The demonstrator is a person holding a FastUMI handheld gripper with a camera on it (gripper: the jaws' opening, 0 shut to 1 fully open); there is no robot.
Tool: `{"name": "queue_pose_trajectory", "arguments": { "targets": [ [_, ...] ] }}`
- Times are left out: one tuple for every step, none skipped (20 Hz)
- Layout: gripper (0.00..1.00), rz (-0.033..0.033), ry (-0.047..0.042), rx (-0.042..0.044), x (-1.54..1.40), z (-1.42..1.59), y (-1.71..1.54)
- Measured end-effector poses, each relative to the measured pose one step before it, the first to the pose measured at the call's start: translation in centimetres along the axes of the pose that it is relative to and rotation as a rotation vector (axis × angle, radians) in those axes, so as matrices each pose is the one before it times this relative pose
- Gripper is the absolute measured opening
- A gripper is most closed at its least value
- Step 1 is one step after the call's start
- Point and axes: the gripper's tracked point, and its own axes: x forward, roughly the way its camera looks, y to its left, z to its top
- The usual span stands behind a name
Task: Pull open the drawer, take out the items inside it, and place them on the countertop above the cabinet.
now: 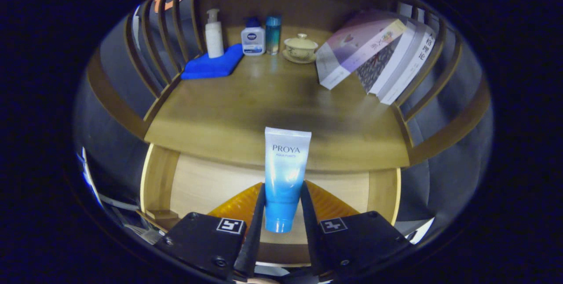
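- My gripper (283, 213) grips a tube (285, 178), cap down, both fingers pressing its sides.
- Below the tube I see the open drawer (198, 185).
- Beyond lies the countertop (264, 112), with bottles (253, 38) far left and books (382, 55) far right.

A pump bottle (214, 33) stands on a blue cloth (212, 65) far left; leaning books (378, 53) far right.
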Motion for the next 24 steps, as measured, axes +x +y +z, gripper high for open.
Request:
{"name": "queue_pose_trajectory", "arguments": {
  "targets": [
    [0.50,0.01709,-0.02212,0.01499,0.308,1.128,0.429],
    [0.49,0.00189,-0.01181,0.00981,0.296,0.861,0.026],
    [0.49,-0.00340,-0.00708,0.00119,0.621,0.832,0.063],
    [0.50,-0.00503,0.00241,-0.00706,0.837,0.400,-0.037],
    [0.49,-0.00481,-0.00726,-0.00702,0.797,0.655,-0.026],
    [0.49,-0.00596,-0.00410,-0.00040,0.880,0.494,-0.142],
    [0.49,-0.00227,0.00251,0.00599,0.908,0.389,-0.022],
    [0.49,0.01329,0.01347,0.00578,0.557,0.055,0.325],
    [0.49,0.01508,-0.00896,0.01576,0.678,0.617,0.311],
    [0.49,-0.00305,-0.00497,0.00122,0.610,0.346,-0.220],
    [0.49,-0.00684,-0.00603,0.00054,0.659,0.230,-0.321],
    [0.49,0.00824,0.00261,0.00919,0.535,-0.172,0.171],
    [0.49,-0.00398,-0.03232,0.00935,0.458,0.676,0.071],
    [0.49,0.00455,-0.00709,0.00297,-0.123,0.164,-0.256],
    [0.49,0.00012,-0.00826,0.00726,-0.180,-0.053,0.016],
    [0.49,0.00026,-0.00806,0.00427,0.195,-0.115,0.005],
    [0.49,-0.00163,-0.01213,0.00123,0.091,0.091,-0.082],
    [0.50,-0.00409,-0.01389,0.00104,-0.203,0.035,-0.033],
    [0.51,-0.00416,-0.01547,-0.00064,0.244,-0.059,-0.090],
    [0.51,-0.00237,-0.01560,0.00438,-0.196,0.025,-0.020],
    [0.52,-0.00076,-0.01542,0.00623,0.261,-0.059,0.035],
    [0.53,0.00277,-0.01392,0.00134,-0.042,0.003,0.001],
    [0.54,0.00455,-0.01835,0.00083,-0.022,0.066,0.042],
    [0.54,0.00470,-0.01913,-0.00034,-0.069,-0.014,-0.036]
  ]
}}
